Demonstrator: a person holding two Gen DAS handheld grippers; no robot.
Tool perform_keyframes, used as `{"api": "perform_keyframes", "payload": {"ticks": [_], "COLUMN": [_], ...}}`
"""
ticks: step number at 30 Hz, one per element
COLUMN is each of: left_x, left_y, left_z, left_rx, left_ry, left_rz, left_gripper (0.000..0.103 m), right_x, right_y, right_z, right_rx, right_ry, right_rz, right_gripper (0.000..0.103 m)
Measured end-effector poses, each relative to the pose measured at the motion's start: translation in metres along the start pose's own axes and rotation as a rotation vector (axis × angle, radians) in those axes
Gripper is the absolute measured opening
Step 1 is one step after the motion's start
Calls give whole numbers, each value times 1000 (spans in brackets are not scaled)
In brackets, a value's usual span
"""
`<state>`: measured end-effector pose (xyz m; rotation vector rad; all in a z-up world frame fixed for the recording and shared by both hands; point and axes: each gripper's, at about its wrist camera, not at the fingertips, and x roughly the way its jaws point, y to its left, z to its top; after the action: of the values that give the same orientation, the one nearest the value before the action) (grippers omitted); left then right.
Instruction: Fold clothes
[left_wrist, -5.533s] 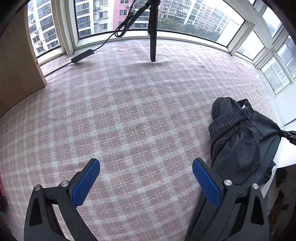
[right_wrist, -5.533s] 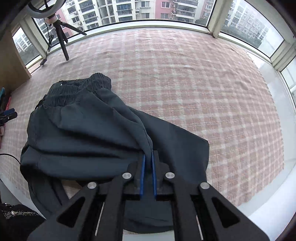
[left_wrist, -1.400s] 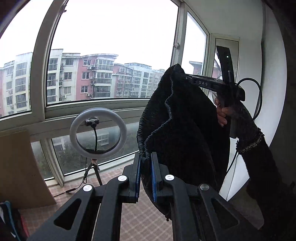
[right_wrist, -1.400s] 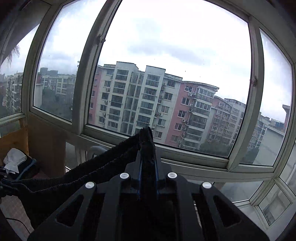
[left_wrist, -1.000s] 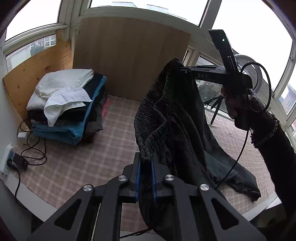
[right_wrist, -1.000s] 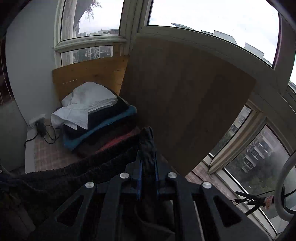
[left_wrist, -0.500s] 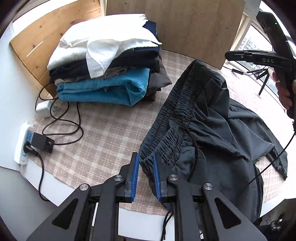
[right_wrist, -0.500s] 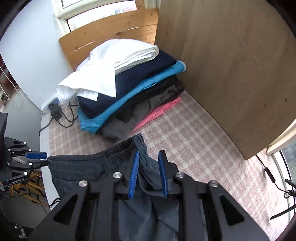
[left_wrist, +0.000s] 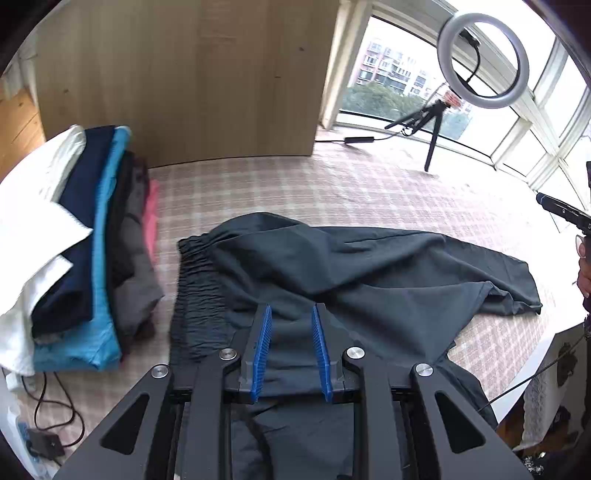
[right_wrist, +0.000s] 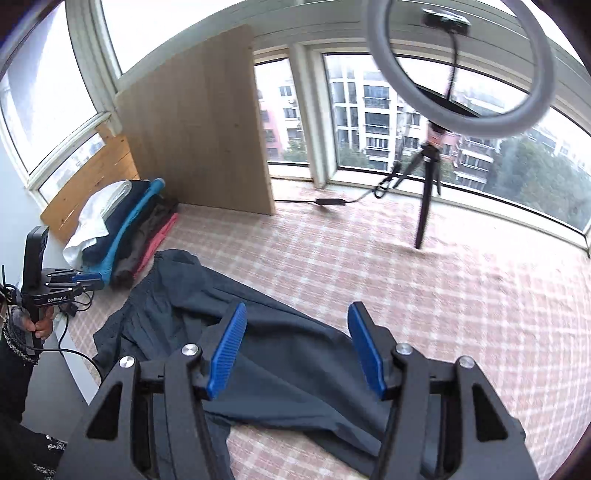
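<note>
Beside the stack of folded clothes (left_wrist: 85, 236), the limp, light dark-grey trousers (left_wrist: 332, 273) lie rumpled, best pinched at the elasticated waistband (left_wrist: 199, 295); left gripper (left_wrist: 291, 350) and right gripper (right_wrist: 295, 347) both gape, holding nothing.

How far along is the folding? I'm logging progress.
Done: a stack of folded clothes sits by the wooden board. In hand: nothing; left gripper and right gripper are open above the dark shorts, which lie spread, creased, unfolded. Left: folding and stacking them.
</note>
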<state>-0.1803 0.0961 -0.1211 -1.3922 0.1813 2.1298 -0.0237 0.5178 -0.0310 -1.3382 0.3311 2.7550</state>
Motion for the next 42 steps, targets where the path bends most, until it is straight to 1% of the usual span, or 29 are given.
{"api": "perform_keyframes", "payload": {"ticks": [1,2,4,5,7,8,10,12,14,19,20,21,22,23,24,25,27,31,33,34,36,37,39,41,42], "left_x": [14,26,48,55,65,67,69,70,69,63,60,56,52,48,44,40,33,36,45,50,61,66,73,83,89], "left_y": [-12,-23,-43,-50,-62,-65,-69,-69,-64,-47,-44,-39,-35,-29,-22,-16,-3,10,11,11,12,16,27,38,41], "left_z": [9,18,35,41,52,55,60,62,61,54,53,51,50,49,49,48,45,44,48,50,56,58,60,59,59], "left_rx": [23,39,67,73,79,74,53,34,3,-78,-90,-104,-120,-137,-154,-172,-206,-235,-229,-224,-209,-210,-227,-253,-252], "left_ry": [16,30,55,62,67,65,67,76,82,90,87,81,75,67,59,51,39,48,56,61,66,68,76,108,126], "left_rz": [-26,-36,-39,-31,-14,-5,13,33,76,160,175,186,194,200,206,212,219,208,207,207,214,227,251,248,242], "left_gripper": [22,22,22,22,22,22,22,22,22,22,22,22,22,22,22,22,22,22,22,23,25,28,27,27,27], "right_x": [-17,-34,-63,-75,-90,-94,-95,-81,-54,20,27,32,38,43,49,54,41,-34,-63,-59,-41,-28,-4,1,0], "right_y": [-30,-60,-111,-136,-182,-204,-245,-280,-302,-290,-283,-276,-269,-262,-255,-248,-233,-216,-205,-207,-216,-224,-240,-256,-258], "right_z": [-19,-38,-75,-92,-121,-133,-152,-163,-166,-158,-157,-156,-155,-154,-153,-152,-136,-88,-74,-72,-73,-80,-95,-106,-108], "right_rx": [56,112,172,195,250,279,340,393,393,218,192,169,145,121,97,73,28,-15,-70,-71,-52,-42,-23,21,33], "right_ry": [2,3,31,53,88,98,94,101,126,259,273,284,296,308,320,332,275,11,-89,-46,76,119,200,226,219], "right_rz": [-61,-123,-267,-324,-415,-442,-437,-385,-272,-168,-162,-158,-154,-150,-146,-142,-165,-334,-436,-438,-441,-476,-553,-546,-515], "right_gripper": [56,56,56,56,56,56,56,56,56,56,56,54,47,12,2,2,2,2,2,2,2,5,17,18,18]}}
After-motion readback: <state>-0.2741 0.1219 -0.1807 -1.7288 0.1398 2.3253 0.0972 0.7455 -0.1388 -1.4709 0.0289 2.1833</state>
